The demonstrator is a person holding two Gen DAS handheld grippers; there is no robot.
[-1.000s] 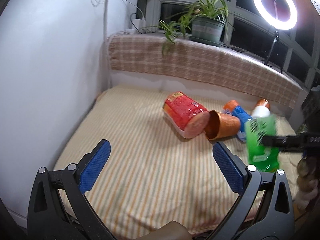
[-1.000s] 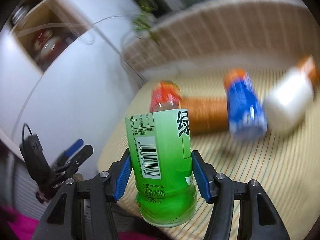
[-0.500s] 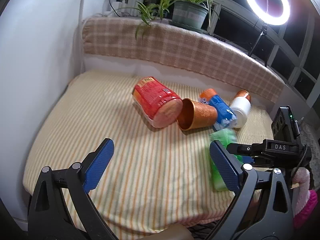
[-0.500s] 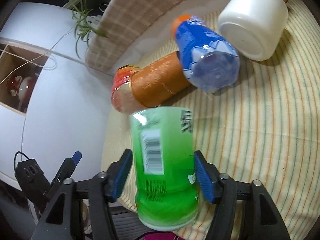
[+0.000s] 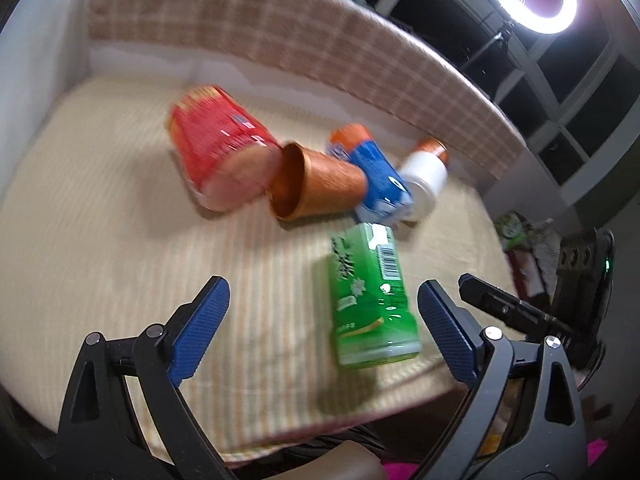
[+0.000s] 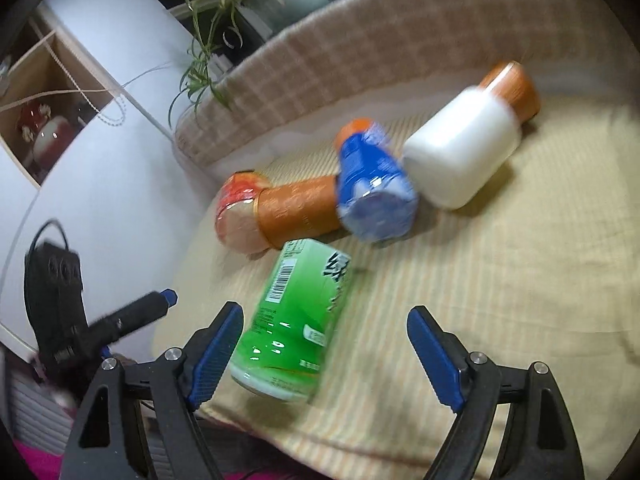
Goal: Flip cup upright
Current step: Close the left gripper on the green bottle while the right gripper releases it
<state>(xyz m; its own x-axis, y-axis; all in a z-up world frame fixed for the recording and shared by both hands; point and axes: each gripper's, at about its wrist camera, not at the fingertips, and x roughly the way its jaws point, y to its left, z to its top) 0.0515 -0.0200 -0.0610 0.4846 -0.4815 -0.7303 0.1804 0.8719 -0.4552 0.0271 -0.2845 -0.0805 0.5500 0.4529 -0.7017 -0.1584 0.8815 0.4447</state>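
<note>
Now copper cup (image 5: 320, 186) on side, beyond open left tongs (image 5: 323, 330).

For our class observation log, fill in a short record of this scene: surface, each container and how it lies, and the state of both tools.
surface: striped cloth
copper cup: on its side, mouth open toward the left tool
red snack tub: on its side, touching the cup
blue bottle: lying down
white bottle: lying down, orange cap
green bottle: lying near the front edge
left tool: open, empty
right tool: open, bottle released
</note>
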